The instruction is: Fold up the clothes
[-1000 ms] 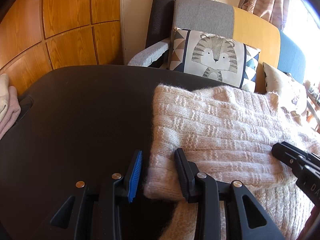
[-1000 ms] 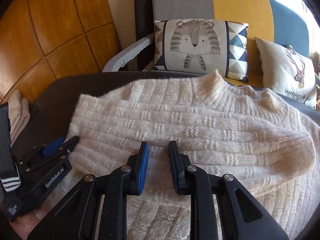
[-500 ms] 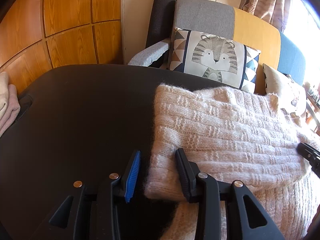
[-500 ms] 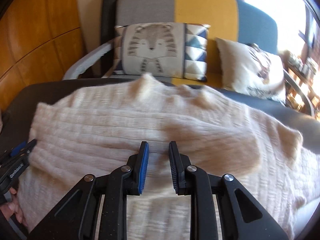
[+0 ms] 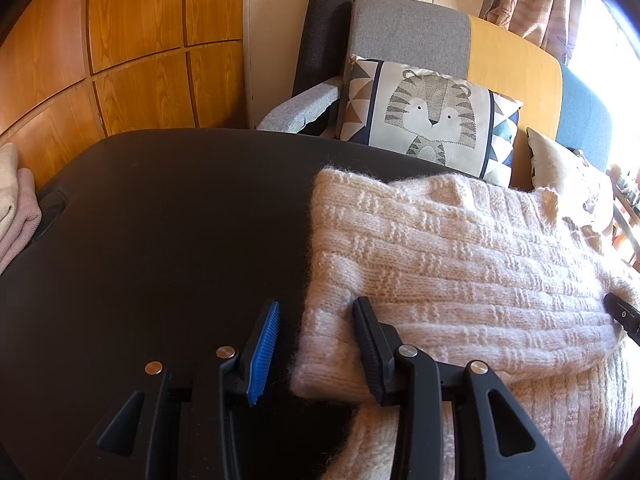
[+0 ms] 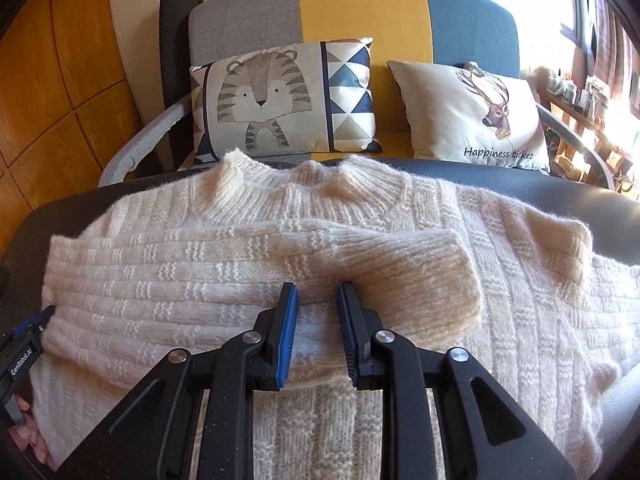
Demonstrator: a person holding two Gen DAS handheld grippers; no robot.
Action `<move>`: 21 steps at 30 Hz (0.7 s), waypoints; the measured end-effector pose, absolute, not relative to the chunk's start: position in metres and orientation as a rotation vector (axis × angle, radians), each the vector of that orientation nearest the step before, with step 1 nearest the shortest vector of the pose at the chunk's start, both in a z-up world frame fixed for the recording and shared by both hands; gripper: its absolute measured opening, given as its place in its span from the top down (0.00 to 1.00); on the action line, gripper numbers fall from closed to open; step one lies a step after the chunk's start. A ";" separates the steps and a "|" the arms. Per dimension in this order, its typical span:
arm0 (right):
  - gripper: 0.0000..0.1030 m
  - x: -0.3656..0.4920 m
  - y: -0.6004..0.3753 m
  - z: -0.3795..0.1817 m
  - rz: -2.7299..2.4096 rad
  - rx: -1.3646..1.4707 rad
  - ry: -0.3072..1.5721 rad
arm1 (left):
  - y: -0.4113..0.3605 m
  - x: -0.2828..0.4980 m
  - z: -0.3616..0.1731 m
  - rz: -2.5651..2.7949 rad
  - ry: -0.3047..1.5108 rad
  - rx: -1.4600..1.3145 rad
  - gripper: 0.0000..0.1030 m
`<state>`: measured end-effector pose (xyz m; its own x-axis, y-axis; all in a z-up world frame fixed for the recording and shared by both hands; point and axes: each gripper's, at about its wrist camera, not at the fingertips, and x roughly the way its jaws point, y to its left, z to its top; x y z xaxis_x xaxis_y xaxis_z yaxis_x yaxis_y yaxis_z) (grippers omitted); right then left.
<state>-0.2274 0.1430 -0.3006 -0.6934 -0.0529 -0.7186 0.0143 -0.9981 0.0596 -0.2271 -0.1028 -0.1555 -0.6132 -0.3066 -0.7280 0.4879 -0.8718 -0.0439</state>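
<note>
A cream knit sweater [image 6: 248, 280] lies flat on the black table [image 5: 160, 220], collar away from me. One sleeve [image 6: 400, 272] is folded across its chest. My left gripper [image 5: 317, 305] sits at the sweater's left folded edge. Its jaws are opening, with that edge between them and the blue pad clear of the knit. It also shows as the left gripper [image 6: 24, 348] at the picture's edge. My right gripper [image 6: 317, 286] hovers over the sleeve's lower edge. Its jaws are opening, and knit lies in the narrow gap. In the left wrist view only the right gripper's tip [image 5: 622, 314] shows.
Behind the table stands a sofa with a tiger cushion [image 6: 280, 100] and a deer cushion [image 6: 472, 116]. A dark rolled mat [image 5: 324, 28] leans by the wood-panelled wall. Folded pink and cream clothes [image 5: 16, 216] lie at the table's left end. A person's fingers [image 6: 24, 436] show bottom left.
My right gripper slid right along the sweater, away from the left gripper, and now sits near the sleeve's cuff end. The left gripper stayed put and its jaws widened a little.
</note>
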 end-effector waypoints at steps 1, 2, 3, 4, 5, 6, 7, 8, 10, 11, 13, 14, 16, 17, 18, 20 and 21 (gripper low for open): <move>0.77 -0.227 0.142 -0.301 -2.859 1.213 -0.070 | -0.103 -0.227 -0.156 -2.457 0.331 1.046 0.61; 0.77 -0.227 0.142 -0.301 -2.859 1.212 -0.068 | -0.103 -0.227 -0.156 -2.457 0.330 1.046 0.61; 0.77 -0.226 0.142 -0.301 -2.859 1.210 -0.069 | -0.103 -0.227 -0.156 -2.457 0.330 1.046 0.61; 0.77 -0.226 0.143 -0.301 -2.858 1.209 -0.073 | -0.103 -0.227 -0.156 -2.456 0.330 1.046 0.61; 0.77 -0.226 0.143 -0.301 -2.857 1.208 -0.076 | -0.103 -0.227 -0.156 -2.456 0.330 1.046 0.61; 0.77 -0.226 0.144 -0.301 -2.857 1.206 -0.079 | -0.103 -0.227 -0.156 -2.456 0.330 1.045 0.61; 0.77 -0.226 0.144 -0.301 -2.856 1.205 -0.082 | -0.103 -0.227 -0.156 -2.456 0.330 1.045 0.60; 0.77 -0.226 0.144 -0.301 -2.855 1.204 -0.084 | -0.103 -0.227 -0.156 -2.456 0.330 1.045 0.60; 0.77 -0.226 0.144 -0.301 -2.855 1.202 -0.085 | -0.103 -0.228 -0.156 -2.456 0.329 1.045 0.60; 0.77 -0.226 0.144 -0.301 -2.854 1.201 -0.087 | -0.103 -0.228 -0.156 -2.456 0.329 1.045 0.60; 0.76 -0.226 0.145 -0.301 -2.843 1.201 -0.102 | -0.103 -0.228 -0.157 -2.456 0.329 1.044 0.60; 0.72 -0.228 0.147 -0.300 -2.821 1.204 -0.123 | -0.103 -0.228 -0.156 -2.456 0.328 1.045 0.60; 0.61 -0.231 0.149 -0.298 -2.764 1.219 -0.154 | -0.103 -0.228 -0.156 -2.455 0.326 1.045 0.60; 0.60 -0.232 0.147 -0.295 -2.751 1.234 -0.131 | -0.103 -0.229 -0.156 -2.454 0.325 1.045 0.60; 0.60 -0.231 0.143 -0.290 -2.748 1.246 -0.092 | -0.103 -0.229 -0.156 -2.454 0.324 1.045 0.60; 0.60 -0.226 0.133 -0.277 -2.736 1.185 -0.082 | -0.102 -0.228 -0.156 -2.453 0.325 1.044 0.60; 0.60 -0.224 0.126 -0.271 -2.723 1.141 -0.090 | -0.102 -0.228 -0.156 -2.453 0.326 1.043 0.60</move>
